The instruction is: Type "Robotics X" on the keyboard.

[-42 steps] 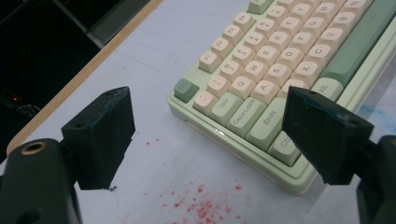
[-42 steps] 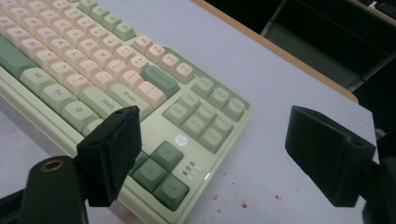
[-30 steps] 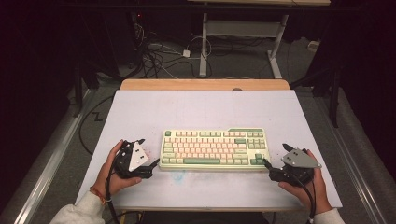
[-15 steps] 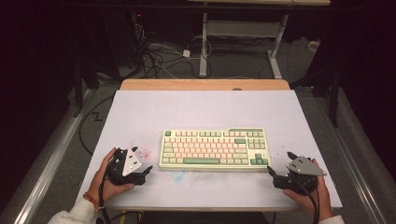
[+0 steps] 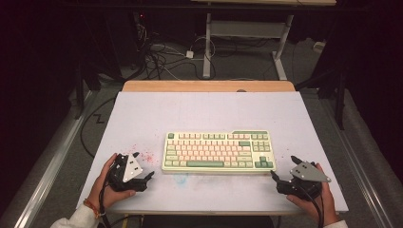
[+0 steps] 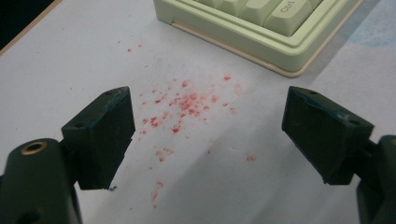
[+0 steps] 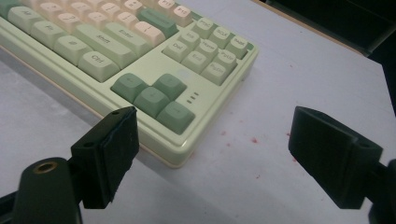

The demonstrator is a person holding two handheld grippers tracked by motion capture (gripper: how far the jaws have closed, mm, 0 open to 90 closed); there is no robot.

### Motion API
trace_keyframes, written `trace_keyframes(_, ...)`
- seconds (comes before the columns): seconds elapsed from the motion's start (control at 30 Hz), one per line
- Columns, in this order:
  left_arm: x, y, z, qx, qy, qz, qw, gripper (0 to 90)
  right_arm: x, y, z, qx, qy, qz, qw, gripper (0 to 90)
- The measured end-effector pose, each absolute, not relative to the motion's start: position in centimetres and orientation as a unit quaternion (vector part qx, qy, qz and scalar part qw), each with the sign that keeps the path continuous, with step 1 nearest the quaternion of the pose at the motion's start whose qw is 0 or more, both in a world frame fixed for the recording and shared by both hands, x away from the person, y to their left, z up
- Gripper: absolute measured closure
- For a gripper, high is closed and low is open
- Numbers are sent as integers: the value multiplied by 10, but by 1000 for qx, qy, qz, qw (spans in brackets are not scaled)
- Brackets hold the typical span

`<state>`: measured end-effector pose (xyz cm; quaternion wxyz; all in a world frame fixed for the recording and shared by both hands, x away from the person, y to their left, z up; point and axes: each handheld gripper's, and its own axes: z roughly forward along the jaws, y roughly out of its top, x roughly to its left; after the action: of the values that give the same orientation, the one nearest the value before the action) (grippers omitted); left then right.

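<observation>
A pale green and cream keyboard [image 5: 218,152] lies flat in the middle of the white table [image 5: 209,109]. My left gripper [image 5: 144,165] rests open at the keyboard's front left, a short gap away, held by a hand. In the left gripper view the gripper [image 6: 205,126] has its jaws spread wide over bare table, with the keyboard's corner [image 6: 280,42] ahead. My right gripper [image 5: 283,166] is open at the front right of the keyboard. In the right gripper view its jaws [image 7: 212,140] frame the keyboard's arrow-key corner [image 7: 173,112] without touching it.
Red specks [image 6: 187,102] are scattered on the table left of the keyboard, and a few specks [image 7: 254,140] lie at its right. The table's front edge [image 5: 209,209] is close behind both hands. Cables and a desk frame [image 5: 209,47] stand on the floor beyond the table.
Both grippers have drawn back from the keyboard's ends toward the front edge of the table. The keyboard has stayed in place.
</observation>
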<state>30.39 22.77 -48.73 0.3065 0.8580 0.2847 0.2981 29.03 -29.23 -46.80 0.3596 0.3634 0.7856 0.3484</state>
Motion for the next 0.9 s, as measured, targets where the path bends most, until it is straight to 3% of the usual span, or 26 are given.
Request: trace_keyframes(0.9,305,226,-489,862,282,294,304,164,289,-291,-463,352,782,352,374,166)
